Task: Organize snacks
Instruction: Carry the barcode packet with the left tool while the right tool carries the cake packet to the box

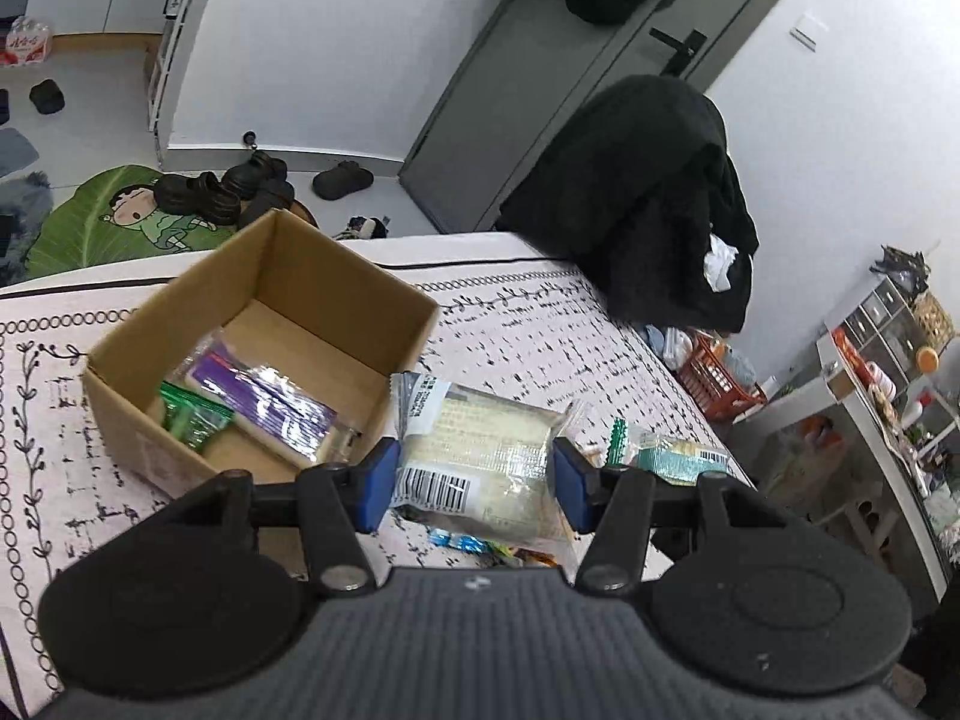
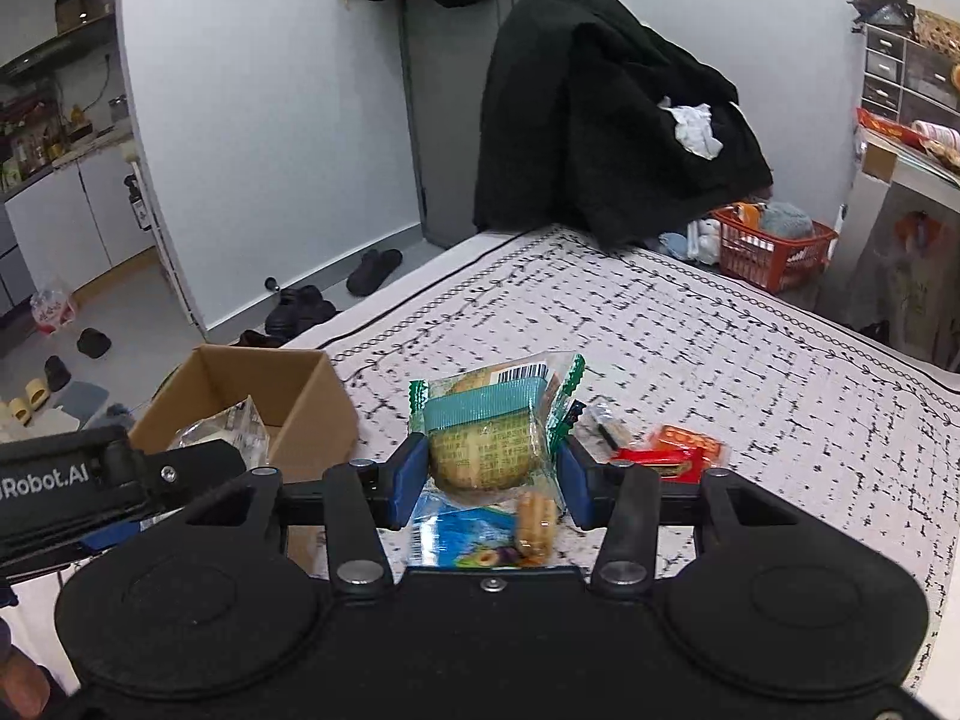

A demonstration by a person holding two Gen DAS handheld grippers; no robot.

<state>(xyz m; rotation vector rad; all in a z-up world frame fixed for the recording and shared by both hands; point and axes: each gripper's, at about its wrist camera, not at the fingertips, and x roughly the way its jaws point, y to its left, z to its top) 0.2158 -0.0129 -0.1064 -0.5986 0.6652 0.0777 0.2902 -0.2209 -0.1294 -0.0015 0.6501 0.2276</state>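
Left gripper (image 1: 477, 483) is clamped on a clear-wrapped sandwich pack (image 1: 480, 462), blue pads pressed into both its sides, held just right of the cardboard box (image 1: 180, 324) and beside its near corner. The box sits on the patterned tablecloth (image 1: 540, 324) and holds a purple-wrapped bar (image 1: 264, 405) and a green packet (image 1: 192, 417). Right gripper (image 2: 489, 477) is pinching a green-wrapped round bun (image 2: 486, 438), pads touching both sides. Under it on the cloth: a blue packet (image 2: 456, 531) and a small clear pack of brown snacks (image 2: 534, 525) — a red packet (image 2: 672, 450) lies just to the right. Box (image 2: 288, 396) is to the left in the right wrist view.
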